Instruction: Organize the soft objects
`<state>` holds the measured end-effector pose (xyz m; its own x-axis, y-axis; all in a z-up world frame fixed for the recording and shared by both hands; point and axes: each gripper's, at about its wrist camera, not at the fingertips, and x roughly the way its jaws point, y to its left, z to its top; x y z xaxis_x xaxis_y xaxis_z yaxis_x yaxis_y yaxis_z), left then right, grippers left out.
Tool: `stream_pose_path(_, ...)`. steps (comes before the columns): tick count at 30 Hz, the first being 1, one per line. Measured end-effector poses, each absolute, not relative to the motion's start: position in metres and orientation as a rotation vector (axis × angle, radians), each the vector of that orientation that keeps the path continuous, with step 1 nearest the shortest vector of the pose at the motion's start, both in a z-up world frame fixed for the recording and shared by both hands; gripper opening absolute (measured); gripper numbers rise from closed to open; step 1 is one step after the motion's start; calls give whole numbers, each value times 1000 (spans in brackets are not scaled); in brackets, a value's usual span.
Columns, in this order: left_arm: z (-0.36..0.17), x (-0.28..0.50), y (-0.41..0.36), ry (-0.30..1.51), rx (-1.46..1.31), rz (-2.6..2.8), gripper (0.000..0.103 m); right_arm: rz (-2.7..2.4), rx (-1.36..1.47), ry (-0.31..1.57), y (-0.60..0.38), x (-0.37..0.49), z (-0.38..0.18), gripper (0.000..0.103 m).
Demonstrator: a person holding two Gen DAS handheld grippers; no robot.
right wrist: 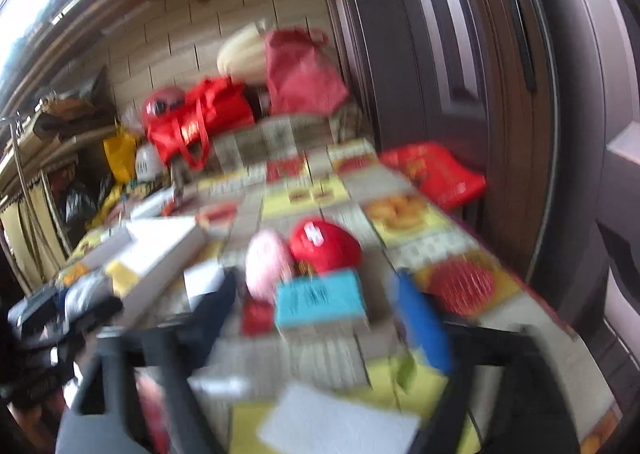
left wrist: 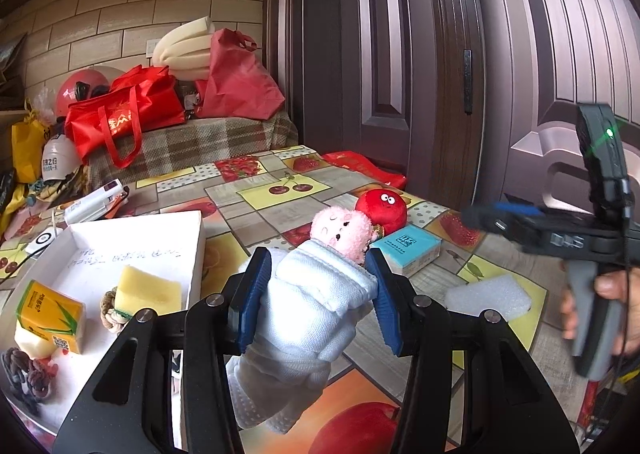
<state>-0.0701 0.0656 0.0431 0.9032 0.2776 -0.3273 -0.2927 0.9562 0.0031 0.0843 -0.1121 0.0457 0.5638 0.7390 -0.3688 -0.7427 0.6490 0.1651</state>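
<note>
My left gripper is shut on a plush doll with a pink head and a white swaddle, held above the table beside the white box. A red plush ball with eyes and a blue tissue pack lie just behind the doll. In the blurred right wrist view, my right gripper stands open, its fingers wide on either side of the blue tissue pack without pressing it. The pink head and the red ball sit beyond. A white foam piece lies below the gripper.
The white box holds a yellow sponge, a yellow tissue pack and a knotted rope. A person's hand holds the right gripper's handle. Red bags and a helmet crowd the far bench. A dark door stands behind the table.
</note>
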Motion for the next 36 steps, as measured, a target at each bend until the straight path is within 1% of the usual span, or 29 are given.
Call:
stream_pose_path(4,43,-70,66,332,-50,288,48,897,-46,544,-138,87,37,86)
stream_pose_path(7,43,-69,66,334,-49,286,48,1009,-128,585,-145,87,29,86)
stream_pose_path(11,43,-69,66,333,-50,287,48,1179,-336,617,-121,89,17,86)
stream_pose_path(16,43,-70,65,334,-52,289,48,1336,-422,778,-89,91,1,86)
stream_pose_path(25,43,-70,66,332,-51,290,48,1268,-703,632,-94,48,-12,86)
stream_pose_path(27,43,-70,66,331,-52,289,48,1266,-726,629,-94,47,-13,84)
stream_pose_path(28,43,-70,66,332,-52,289,48,1259,-726,646,-93,50,-12,71)
stream_pose_path(29,43,-70,66,332,-53,289,48,1253,-727,652,-93,52,-12,68)
stream_pose_path(32,43,-70,66,332,-52,289,48,1244,-708,669,-93,58,-8,65)
stream_pose_path(34,43,-70,66,332,-51,289,48,1212,-686,643,-93,59,-5,65)
stream_pose_path(36,43,-71,65,331,-49,290,48,1192,-602,604,-94,63,7,65)
